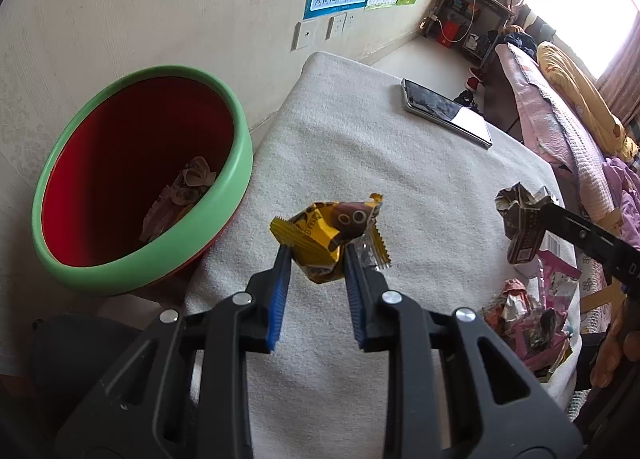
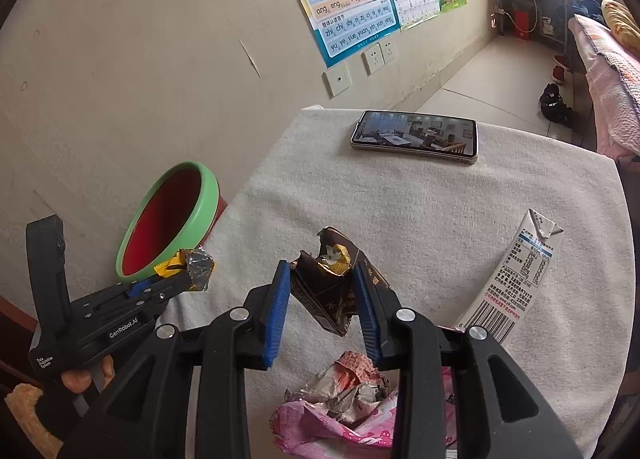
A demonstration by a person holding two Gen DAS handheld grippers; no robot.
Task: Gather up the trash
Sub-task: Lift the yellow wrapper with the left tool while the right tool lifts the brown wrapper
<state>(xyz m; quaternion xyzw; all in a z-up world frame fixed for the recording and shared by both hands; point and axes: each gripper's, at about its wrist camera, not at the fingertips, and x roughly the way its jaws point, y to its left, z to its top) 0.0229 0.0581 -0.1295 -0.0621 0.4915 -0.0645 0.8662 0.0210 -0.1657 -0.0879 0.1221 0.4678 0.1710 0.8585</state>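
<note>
Two wrappers are up at once: your left gripper pinches the yellow wrapper near the bin, and your right gripper clamps the brown wrapper over the worktop. The yellow one is held only by its lower edge, so you risk it slipping free short of the rim, or the two grippers colliding at the bin.

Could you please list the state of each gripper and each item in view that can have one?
Left gripper: shut on the yellow wrapper, held above the cloth.
Right gripper: shut on the brown wrapper, lifted.
Bin: open, some crumpled trash inside.
Phone: flat on the cloth, screen lit.
Milk carton: lying on its side, top torn open.
Pink wrapper pile: crumpled, on the cloth.
</note>
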